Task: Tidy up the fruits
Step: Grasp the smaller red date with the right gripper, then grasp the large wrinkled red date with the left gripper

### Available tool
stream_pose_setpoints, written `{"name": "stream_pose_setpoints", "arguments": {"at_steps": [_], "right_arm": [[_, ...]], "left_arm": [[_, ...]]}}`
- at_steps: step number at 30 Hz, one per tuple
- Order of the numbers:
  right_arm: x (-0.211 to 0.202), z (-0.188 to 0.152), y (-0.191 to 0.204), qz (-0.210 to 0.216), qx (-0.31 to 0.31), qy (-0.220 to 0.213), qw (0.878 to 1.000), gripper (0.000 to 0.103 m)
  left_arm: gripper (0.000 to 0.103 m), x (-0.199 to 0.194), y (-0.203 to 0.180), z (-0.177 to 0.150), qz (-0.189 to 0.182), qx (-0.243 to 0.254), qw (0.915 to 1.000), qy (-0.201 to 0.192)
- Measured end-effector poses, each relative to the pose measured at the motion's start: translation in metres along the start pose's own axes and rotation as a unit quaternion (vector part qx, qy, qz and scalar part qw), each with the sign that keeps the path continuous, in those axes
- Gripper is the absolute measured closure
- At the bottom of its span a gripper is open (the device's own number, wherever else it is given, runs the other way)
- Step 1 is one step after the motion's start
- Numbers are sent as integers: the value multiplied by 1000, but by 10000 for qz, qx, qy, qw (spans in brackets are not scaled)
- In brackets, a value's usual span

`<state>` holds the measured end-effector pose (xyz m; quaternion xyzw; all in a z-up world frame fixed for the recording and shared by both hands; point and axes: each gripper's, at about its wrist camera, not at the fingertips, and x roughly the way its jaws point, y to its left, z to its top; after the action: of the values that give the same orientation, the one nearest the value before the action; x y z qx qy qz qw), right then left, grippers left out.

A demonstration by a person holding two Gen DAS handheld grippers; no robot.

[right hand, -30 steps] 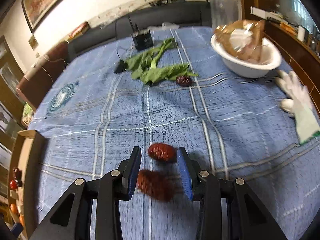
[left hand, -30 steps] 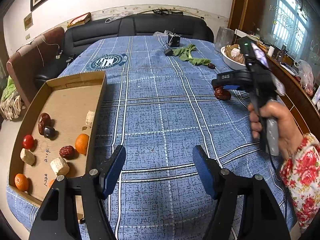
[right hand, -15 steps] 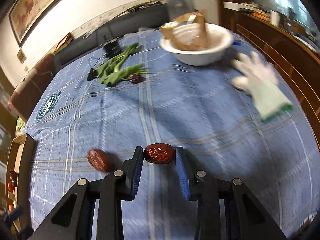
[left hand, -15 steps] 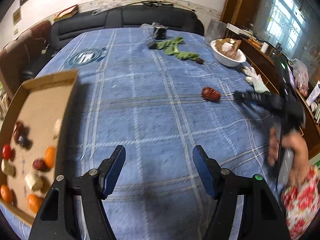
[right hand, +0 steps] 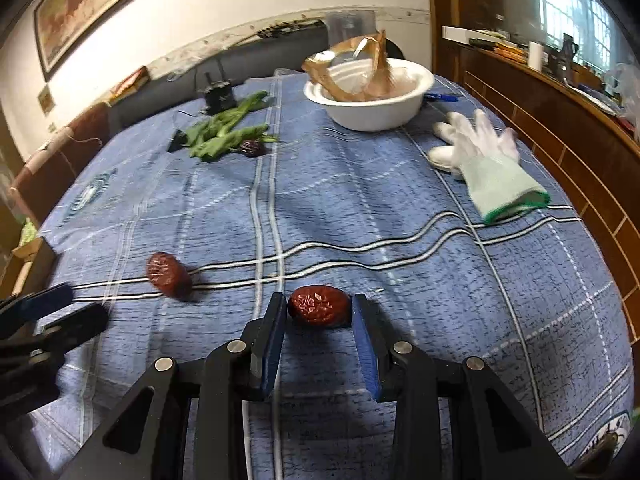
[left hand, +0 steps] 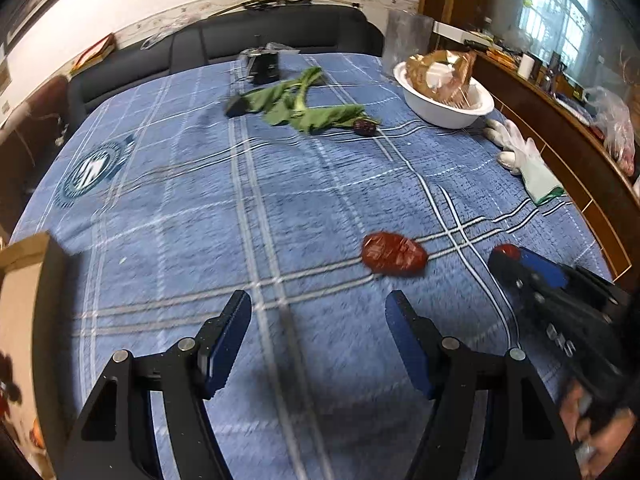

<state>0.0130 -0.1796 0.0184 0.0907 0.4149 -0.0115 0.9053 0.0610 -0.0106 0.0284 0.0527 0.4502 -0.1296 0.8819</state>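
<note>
Red dates, left wrist view: we see one loose red date (left hand: 394, 254) lying on the blue plaid cloth of the worktop (left hand: 200, 208), ahead and right of our left gripper (left hand: 318, 334).
Left fingers: released, spread wide, nothing between them.
Cardboard tray: only its corner (left hand: 24, 264) shows at the left edge, well apart from the date.
Risk, left side: this view is smeared, so we judge a rushed approach could nudge the rounded date and set it rolling over the cloth.
Risk, crowding: the right gripper (left hand: 510, 258) sits near that same date; we could knock the two tools together.
Red dates, right wrist view: a second red date (right hand: 318, 306) sits at the tips of our right gripper (right hand: 319, 322).
Right fingers: narrowed around this date, both pads seemingly against its ends, so we read it as grasped.
Risk, right side: the hold is far out at the tips on a wrinkled, rounded fruit; we think a lift or a swing could let it squirt forward.
Clutter: the glove (right hand: 486, 168) and white bowl (right hand: 370, 98) lie beyond, where a stray date might roll.
</note>
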Motion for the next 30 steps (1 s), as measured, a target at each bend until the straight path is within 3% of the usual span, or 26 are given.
{"name": "stream_pose_setpoints", "arguments": {"at_steps": [10, 15, 21, 30], "right_arm": [[2, 2, -14, 156, 412, 77, 9990, 68], [2, 2, -16, 207, 509, 90, 9984, 67], [2, 3, -16, 262, 537, 120, 9981, 67], [2, 3, -16, 269, 515, 115, 9982, 68]], "left_arm": [[35, 40, -27, 15, -89, 389, 9992, 43], [34, 35, -28, 23, -152, 382, 9991, -132], [34, 41, -38, 34, -30, 754, 9969, -226], [34, 58, -40, 37, -270, 630, 9977, -8]]}}
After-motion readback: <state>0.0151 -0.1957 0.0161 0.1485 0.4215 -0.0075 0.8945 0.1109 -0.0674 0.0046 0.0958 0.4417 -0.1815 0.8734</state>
